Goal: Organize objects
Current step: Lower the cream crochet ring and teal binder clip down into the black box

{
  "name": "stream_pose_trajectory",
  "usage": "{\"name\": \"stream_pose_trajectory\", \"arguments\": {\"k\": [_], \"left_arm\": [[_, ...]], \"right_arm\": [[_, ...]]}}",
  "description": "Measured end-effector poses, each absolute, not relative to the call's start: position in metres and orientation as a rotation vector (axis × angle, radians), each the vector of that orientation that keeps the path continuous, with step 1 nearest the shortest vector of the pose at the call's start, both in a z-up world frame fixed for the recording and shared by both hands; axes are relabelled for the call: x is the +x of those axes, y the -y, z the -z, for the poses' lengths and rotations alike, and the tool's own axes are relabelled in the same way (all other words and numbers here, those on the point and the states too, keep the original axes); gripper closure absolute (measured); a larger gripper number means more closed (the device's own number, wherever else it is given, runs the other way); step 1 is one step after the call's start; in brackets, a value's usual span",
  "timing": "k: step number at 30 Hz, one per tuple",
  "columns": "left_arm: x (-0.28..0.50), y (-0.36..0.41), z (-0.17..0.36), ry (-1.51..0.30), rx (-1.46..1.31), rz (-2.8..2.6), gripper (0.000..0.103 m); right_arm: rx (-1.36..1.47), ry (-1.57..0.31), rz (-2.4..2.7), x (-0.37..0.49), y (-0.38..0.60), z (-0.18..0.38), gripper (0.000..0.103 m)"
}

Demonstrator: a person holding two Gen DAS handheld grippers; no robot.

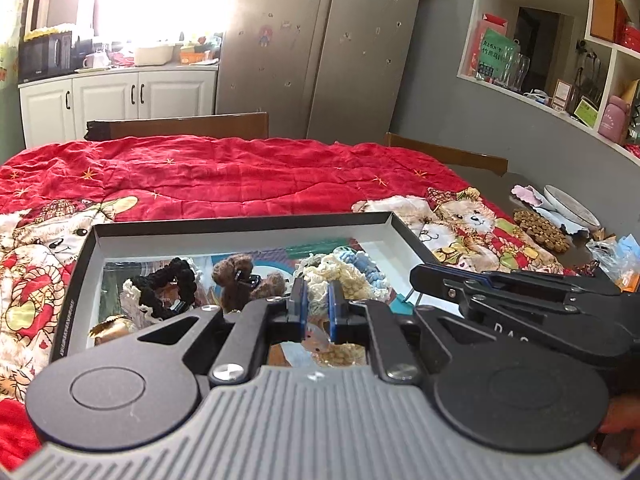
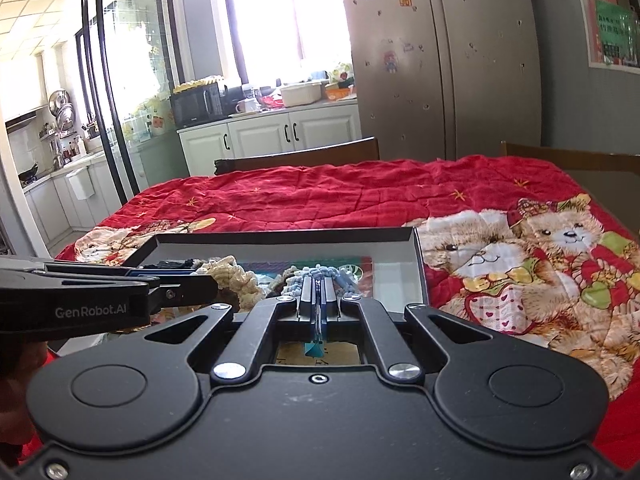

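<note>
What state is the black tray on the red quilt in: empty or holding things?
Holding things: the black tray contains several yarn scrunchies.

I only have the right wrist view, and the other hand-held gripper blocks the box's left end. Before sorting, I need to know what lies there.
Observer: A black scrunchie lies in the left part of the box.
Operator: Anything beside it?
Observer: A brown fluffy hair clip, toward the box's middle.
Operator: And past the right edge of the blanket?
Observer: A white plate lies there, off the blanket.
</note>
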State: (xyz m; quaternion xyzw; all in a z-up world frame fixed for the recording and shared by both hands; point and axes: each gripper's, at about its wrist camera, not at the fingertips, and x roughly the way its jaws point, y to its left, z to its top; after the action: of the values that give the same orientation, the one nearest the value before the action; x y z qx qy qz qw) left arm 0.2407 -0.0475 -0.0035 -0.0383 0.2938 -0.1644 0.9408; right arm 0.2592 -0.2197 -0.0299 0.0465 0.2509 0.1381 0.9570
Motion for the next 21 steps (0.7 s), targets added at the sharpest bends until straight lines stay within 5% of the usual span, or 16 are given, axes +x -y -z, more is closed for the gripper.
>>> {"name": "stream_pose_trajectory", "arguments": {"k": [21], "left_arm": [[0.256,0.051,0.026,-0.635,-0.064,0.315,0.09]], "right_arm": [[0.061,-0.525,-0.269,0.273,0.209,0.049,0.1]]}}
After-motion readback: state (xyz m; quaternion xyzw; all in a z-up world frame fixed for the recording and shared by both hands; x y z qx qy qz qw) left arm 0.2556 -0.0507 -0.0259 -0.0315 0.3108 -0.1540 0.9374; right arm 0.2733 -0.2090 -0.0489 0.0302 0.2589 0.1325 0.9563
